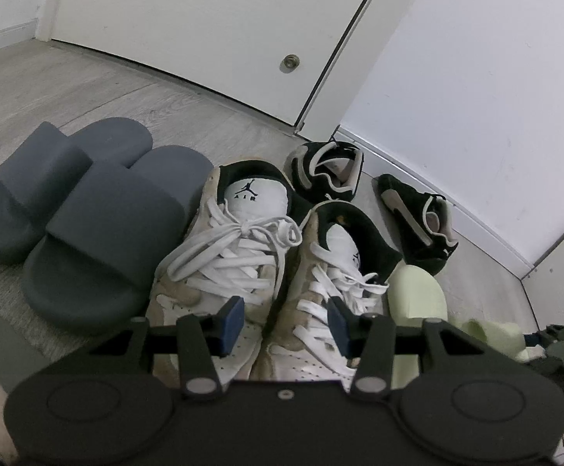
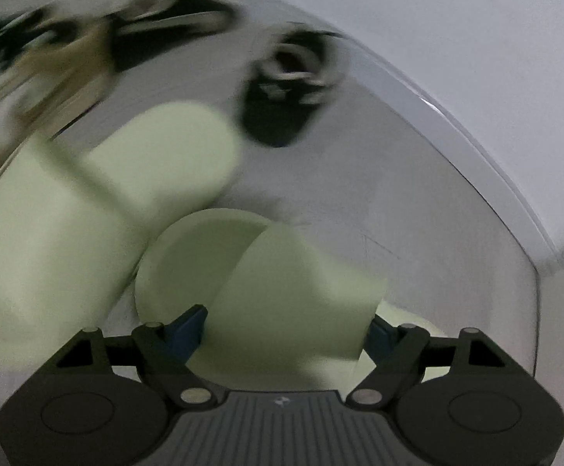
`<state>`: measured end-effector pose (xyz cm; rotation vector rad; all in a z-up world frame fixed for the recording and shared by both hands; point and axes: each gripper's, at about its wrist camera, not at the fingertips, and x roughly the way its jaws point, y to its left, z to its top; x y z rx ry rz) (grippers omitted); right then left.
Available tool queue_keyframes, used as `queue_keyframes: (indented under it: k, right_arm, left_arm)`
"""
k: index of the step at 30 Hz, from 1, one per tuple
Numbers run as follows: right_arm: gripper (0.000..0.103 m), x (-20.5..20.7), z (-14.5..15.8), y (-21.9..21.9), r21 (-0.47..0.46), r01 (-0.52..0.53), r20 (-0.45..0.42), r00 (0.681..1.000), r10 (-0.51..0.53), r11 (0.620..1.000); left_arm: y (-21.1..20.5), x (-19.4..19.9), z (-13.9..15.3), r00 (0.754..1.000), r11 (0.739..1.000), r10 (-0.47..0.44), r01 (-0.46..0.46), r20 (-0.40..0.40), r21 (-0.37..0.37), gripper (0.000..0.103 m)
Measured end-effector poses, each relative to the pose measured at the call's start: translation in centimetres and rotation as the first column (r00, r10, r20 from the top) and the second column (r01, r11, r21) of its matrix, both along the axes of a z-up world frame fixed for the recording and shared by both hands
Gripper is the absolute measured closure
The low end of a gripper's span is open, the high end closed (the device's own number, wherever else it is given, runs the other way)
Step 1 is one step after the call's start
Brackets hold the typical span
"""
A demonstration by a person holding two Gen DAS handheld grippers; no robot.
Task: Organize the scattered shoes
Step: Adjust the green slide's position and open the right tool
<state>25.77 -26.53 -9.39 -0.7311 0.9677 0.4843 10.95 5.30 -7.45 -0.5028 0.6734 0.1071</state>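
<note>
Right wrist view: right gripper [image 2: 283, 330] clamped across the strap of a pale green foam slide [image 2: 274, 283] on the floor, its mate [image 2: 99, 198] just beside, blurred. Left gripper [image 1: 286, 320], jaws apart, empty, above paired white-and-tan laced sneakers [image 1: 243, 256]. Matte grey slides [image 1: 80, 217] alongside; two black shoes [image 1: 417, 217] near the baseboard.
</note>
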Motion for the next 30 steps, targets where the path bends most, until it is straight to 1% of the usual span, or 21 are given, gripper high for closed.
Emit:
queue_keyframes:
  k: [2,4,5,7,8,9,10,11,12,13,14,15,16,19,20,22,23,25,26,27,30]
  right_arm:
    - [0.02,-0.8,0.1,-0.6,-0.016,-0.087,-0.018,0.996,0.087,0.996]
    - [0.018,-1.3,0.4,-1.1,-0.017,-0.073,-0.023,0.997,0.073,0.997]
    - [0.015,-1.6,0.5,-1.3,-0.018,-0.064,-0.026,0.998,0.064,0.998]
    - [0.011,-1.4,1.3,-1.9,0.07,0.004,-0.027,1.0,-0.002,0.998]
    - [0.008,-1.2,2.0,-2.4,0.143,0.06,-0.038,0.998,-0.055,0.988]
    - [0.006,-1.0,2.6,-3.0,0.218,0.117,-0.055,0.993,-0.108,0.969]
    - [0.006,-0.7,3.3,-3.6,0.29,0.174,-0.075,0.984,-0.159,0.941]
    - [0.005,-0.5,3.8,-4.0,0.326,0.227,-0.095,0.974,-0.207,0.918]
    - [0.004,0.2,4.2,-4.5,0.37,0.335,-0.139,0.942,-0.305,0.866]
    - [0.003,0.9,4.3,-5.5,0.41,0.475,-0.211,0.88,-0.426,0.778]
    - [0.003,1.7,4.4,-6.4,0.436,0.604,-0.288,0.796,-0.533,0.667]
    - [0.003,2.0,4.0,-7.3,0.45,0.706,-0.359,0.704,-0.613,0.548]
    - [0.003,2.3,3.6,-8.2,0.452,0.789,-0.43,0.601,-0.674,0.416]
    - [0.003,2.3,1.6,-9.4,0.393,0.913,-0.578,0.339,-0.742,0.11]
    - [0.003,2.5,0.8,-9.0,0.375,0.924,-0.571,0.297,-0.765,0.079]
    - [0.003,2.9,0.3,-8.0,0.368,0.923,-0.517,0.307,-0.799,0.116]
    - [0.003,3.4,-0.3,-6.8,0.352,0.918,-0.457,0.339,-0.822,0.183]
    - [0.002,3.7,-0.8,-5.5,0.348,0.889,-0.369,0.421,-0.829,0.296]
    - [0.002,3.7,-0.8,-5.2,0.353,0.876,-0.345,0.448,-0.825,0.328]
    - [0.004,3.6,-0.6,-5.0,0.355,0.851,-0.315,0.499,-0.807,0.387]
    - [0.006,3.5,-0.2,-5.2,0.344,0.786,-0.29,0.61,-0.738,0.514]
  left_arm:
    - [0.0,0.0,0.0,1.0,1.0,0.0,0.0,0.0,0.0,0.055]
    - [0.0,0.1,0.0,1.0,1.0,0.0,0.0,-0.001,0.001,0.055]
    - [0.0,0.1,0.0,1.0,1.0,0.0,0.0,-0.001,0.001,0.055]
    - [-0.1,0.1,0.0,1.0,1.0,0.0,0.0,-0.001,0.0,0.055]
    - [-0.1,0.1,-0.1,1.0,1.0,-0.001,0.001,-0.001,-0.001,0.055]
    - [-0.1,0.1,-0.1,1.0,1.0,-0.001,0.001,-0.001,-0.001,0.055]
    - [-0.1,0.1,-0.1,1.0,1.0,-0.001,0.001,-0.001,-0.001,0.055]
    - [-0.1,0.1,-0.1,1.0,1.0,-0.001,0.001,-0.001,-0.001,0.055]
    - [-0.1,0.1,-0.1,1.0,1.0,-0.001,0.001,-0.001,-0.001,0.055]
    - [-0.1,0.0,0.0,1.0,1.0,-0.001,0.001,-0.001,-0.001,0.055]
    - [-0.1,0.0,0.0,1.0,1.0,0.0,0.0,-0.001,-0.001,0.054]
    - [-0.1,0.0,0.0,1.0,1.0,0.0,0.0,0.0,-0.001,0.055]
    - [-0.1,0.0,0.0,1.0,1.0,0.001,-0.001,0.0,-0.001,0.054]
    - [0.0,0.1,0.0,1.0,1.0,0.001,-0.001,0.0,-0.004,0.054]
    - [0.0,0.3,-0.1,1.0,1.0,0.0,0.0,0.0,-0.004,0.054]
    - [0.0,0.3,-0.1,1.0,1.0,0.001,-0.001,0.001,-0.008,0.054]
    - [0.0,0.3,-0.1,1.0,1.0,0.001,-0.001,0.001,-0.009,0.054]
    - [0.0,0.3,-0.1,1.0,1.0,0.001,-0.001,0.002,-0.01,0.054]
    - [0.0,0.3,-0.1,1.0,1.0,0.001,-0.001,0.002,-0.011,0.054]
    - [0.0,0.3,-0.1,1.0,1.0,0.001,-0.001,0.003,-0.011,0.054]
    - [-0.1,0.4,-0.1,1.0,1.0,-0.001,0.001,0.005,-0.013,0.054]
